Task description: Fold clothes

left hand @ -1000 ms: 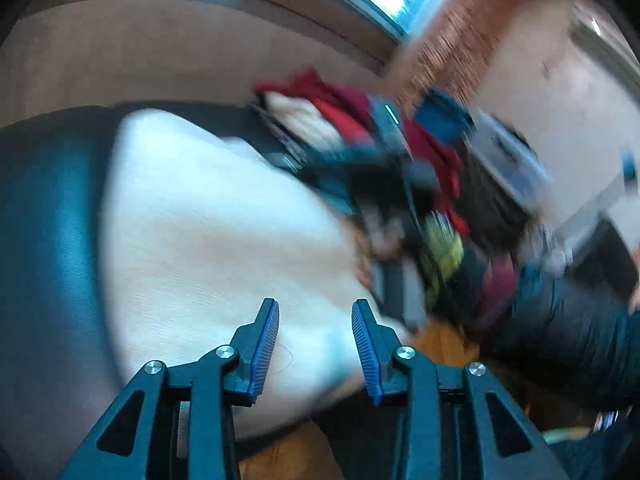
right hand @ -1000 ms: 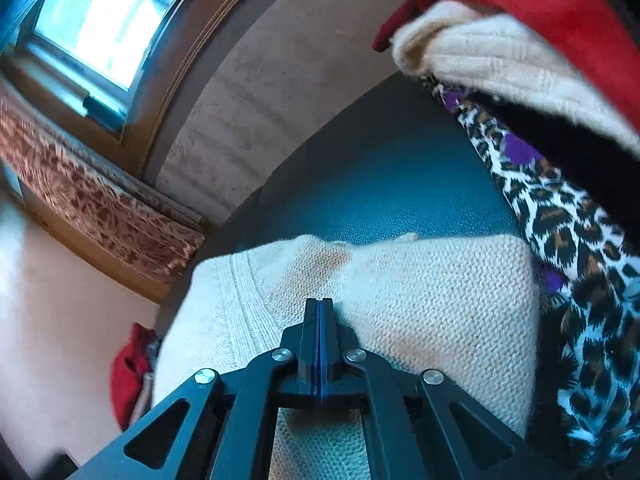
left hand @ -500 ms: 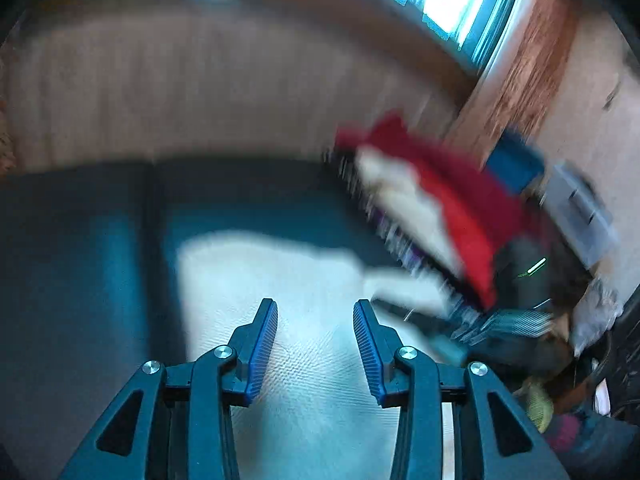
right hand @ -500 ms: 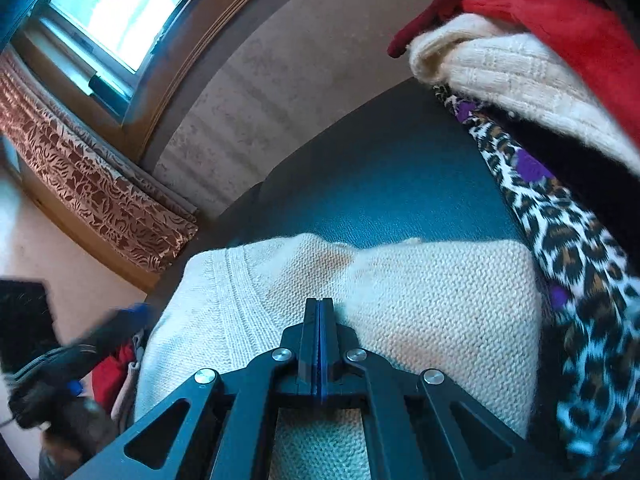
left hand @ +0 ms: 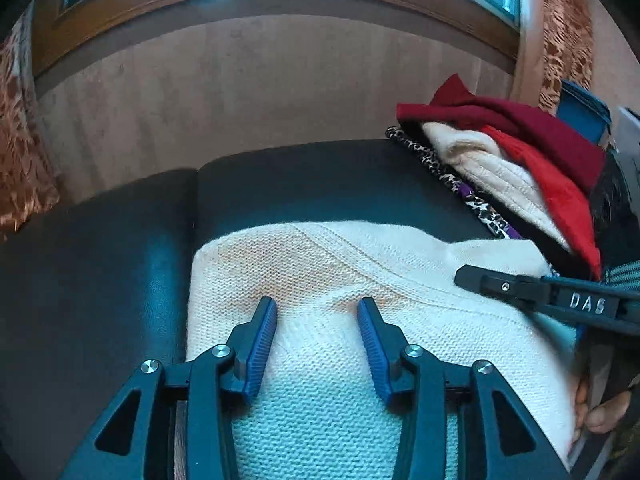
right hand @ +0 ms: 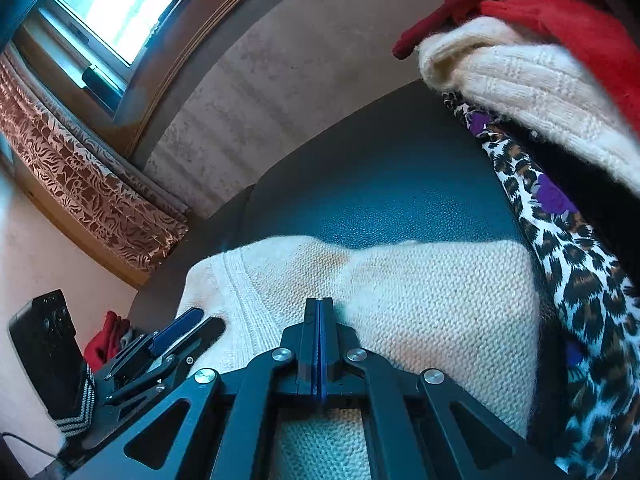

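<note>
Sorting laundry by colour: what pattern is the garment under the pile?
Leopard print with purple flowers, clearest in the right wrist view.

Right hand-held gripper (right hand: 319,312), jaws together, over cream knit sweater (right hand: 432,292) beside leopard-print garment (right hand: 576,280).

Left gripper (left hand: 317,308) swings from clothes pile (left hand: 516,168) side to over cream knit sweater (left hand: 400,280); its wrist view turns from blurred to sharp. Wall and dark seat (left hand: 100,280) replace room clutter behind sweater. Right gripper (left hand: 460,274) now shows in left view, at sweater's right edge beside pile. In right view, left gripper's blue pads (right hand: 176,330) and black phone (right hand: 44,340) appear at sweater's left edge.
</note>
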Tool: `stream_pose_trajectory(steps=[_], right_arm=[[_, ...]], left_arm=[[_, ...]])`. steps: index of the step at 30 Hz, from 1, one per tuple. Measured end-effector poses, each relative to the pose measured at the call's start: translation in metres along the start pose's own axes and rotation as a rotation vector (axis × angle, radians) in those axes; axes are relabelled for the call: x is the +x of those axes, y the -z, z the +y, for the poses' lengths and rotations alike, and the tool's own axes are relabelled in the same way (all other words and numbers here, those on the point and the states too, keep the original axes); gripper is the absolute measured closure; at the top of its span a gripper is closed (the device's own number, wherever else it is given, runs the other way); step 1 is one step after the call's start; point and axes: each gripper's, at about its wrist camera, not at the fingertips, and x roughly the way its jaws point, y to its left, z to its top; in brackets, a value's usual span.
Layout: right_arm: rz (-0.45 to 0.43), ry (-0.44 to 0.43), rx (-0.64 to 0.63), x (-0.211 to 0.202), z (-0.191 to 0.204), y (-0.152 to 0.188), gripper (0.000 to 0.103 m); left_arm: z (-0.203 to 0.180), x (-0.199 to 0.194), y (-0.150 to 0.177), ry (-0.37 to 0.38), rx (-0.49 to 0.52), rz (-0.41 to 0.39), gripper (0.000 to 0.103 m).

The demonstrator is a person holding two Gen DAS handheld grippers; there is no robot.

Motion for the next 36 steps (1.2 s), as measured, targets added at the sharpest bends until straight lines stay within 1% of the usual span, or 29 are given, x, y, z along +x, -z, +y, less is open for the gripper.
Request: stream_pose_trajectory(steps=[2, 5, 8, 9, 11, 13, 15, 16, 17, 18, 19, 20, 21, 23, 24, 25, 27, 29, 30, 33, 34, 36], right_arm=[[0.007, -0.014, -0.004, -0.003, 0.004, 0.005, 0.103], [0.026, -0.047, -0.018, -0.006, 0.014, 0.015, 0.103], [0.052, -0.072, -0.043, -0.007, 0.028, 0.029, 0.103], [0.056, -0.064, -0.053, -0.007, 0.032, 0.032, 0.103], [0.058, -0.038, -0.071, -0.007, 0.043, 0.04, 0.103], [0.058, -0.037, -0.069, -0.006, 0.05, 0.047, 0.103], [0.067, -0.058, -0.058, -0.006, 0.058, 0.053, 0.098], [0.079, -0.062, -0.061, -0.008, 0.063, 0.055, 0.096], [0.085, -0.073, -0.068, -0.013, 0.068, 0.056, 0.085], [0.079, -0.094, -0.082, -0.023, 0.073, 0.056, 0.063], [0.073, -0.116, -0.097, -0.033, 0.078, 0.057, 0.05], [0.062, -0.137, -0.113, -0.045, 0.082, 0.058, 0.027], [0.047, -0.155, -0.129, -0.059, 0.084, 0.059, 0.023], [0.041, -0.187, -0.137, -0.088, 0.081, 0.063, 0.022], [0.037, -0.192, -0.128, -0.104, 0.075, 0.067, 0.019], [0.033, -0.198, -0.111, -0.118, 0.066, 0.071, 0.015], [0.046, -0.213, -0.054, -0.136, 0.048, 0.081, 0.002], [0.075, -0.219, 0.017, -0.147, 0.022, 0.091, 0.0], [0.098, -0.217, 0.038, -0.145, 0.014, 0.097, 0.0], [0.183, -0.231, 0.082, -0.126, 0.005, 0.111, 0.0], [0.212, -0.252, 0.08, -0.115, 0.008, 0.114, 0.0], [0.233, -0.25, 0.027, -0.099, 0.021, 0.114, 0.0]], left_arm=[[0.002, -0.007, 0.006, -0.014, -0.011, 0.0, 0.059], [0.007, -0.026, 0.023, -0.034, -0.032, -0.009, 0.059], [0.02, -0.044, 0.039, -0.037, -0.052, -0.021, 0.057], [0.025, -0.049, 0.043, -0.034, -0.056, -0.022, 0.056], [0.036, -0.055, 0.042, -0.011, -0.073, 0.008, 0.055], [0.046, -0.063, 0.039, 0.001, -0.097, 0.036, 0.053], [0.057, -0.078, 0.04, 0.02, -0.153, 0.034, 0.054], [0.065, -0.088, 0.042, 0.047, -0.194, 0.02, 0.054], [0.074, -0.098, 0.045, 0.074, -0.235, 0.007, 0.053], [0.086, -0.108, 0.049, 0.101, -0.276, -0.005, 0.051], [0.097, -0.118, 0.054, 0.126, -0.316, -0.015, 0.05], [0.109, -0.125, 0.059, 0.147, -0.35, -0.019, 0.049], [0.12, -0.127, 0.067, 0.184, -0.383, -0.014, 0.046], [0.141, -0.133, 0.082, 0.259, -0.448, -0.005, 0.042], [0.152, -0.136, 0.09, 0.296, -0.48, -0.001, 0.04], [0.162, -0.138, 0.098, 0.333, -0.51, 0.006, 0.039], [0.17, -0.132, 0.109, 0.405, -0.549, 0.04, 0.038], [0.171, -0.125, 0.117, 0.465, -0.566, 0.055, 0.037], [0.17, -0.121, 0.121, 0.489, -0.568, 0.062, 0.036], [0.161, -0.11, 0.121, 0.524, -0.55, 0.075, 0.034], [0.158, -0.107, 0.12, 0.535, -0.543, 0.076, 0.033], [0.152, -0.101, 0.119, 0.556, -0.53, 0.078, 0.03]])
